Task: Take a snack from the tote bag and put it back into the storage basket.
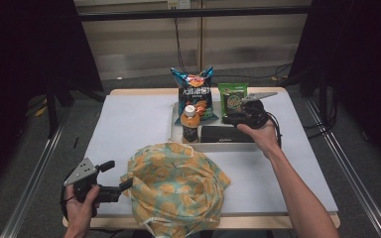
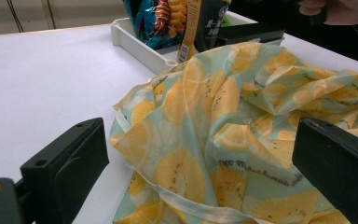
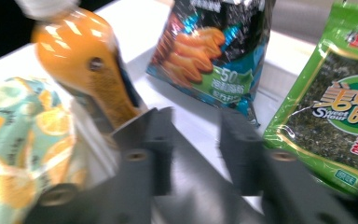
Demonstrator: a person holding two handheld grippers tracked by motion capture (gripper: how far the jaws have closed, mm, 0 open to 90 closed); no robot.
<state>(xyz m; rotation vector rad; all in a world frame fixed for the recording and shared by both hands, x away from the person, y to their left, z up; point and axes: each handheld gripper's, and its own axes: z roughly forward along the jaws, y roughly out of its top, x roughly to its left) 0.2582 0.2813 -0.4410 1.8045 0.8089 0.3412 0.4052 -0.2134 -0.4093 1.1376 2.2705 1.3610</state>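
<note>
Tray (image 1: pixel 172 130) holds bottle (image 1: pixel 190 124), chips (image 1: pixel 193 94), seaweed (image 1: pixel 232 99), perhaps a black box (image 1: pixel 226 134); both grippers' jaws open, empty.

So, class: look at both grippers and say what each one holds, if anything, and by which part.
Nothing is held. The left gripper stands open at the fruit-print bag, pads off the cloth. The right gripper hangs open over the tray.

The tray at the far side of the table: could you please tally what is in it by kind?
Snack bags: 2, the blue chip bag and the green seaweed pack
Bottles: 1, the orange drink bottle
Boxes: 1, the black box
Total: 4, all in the white tray
</note>
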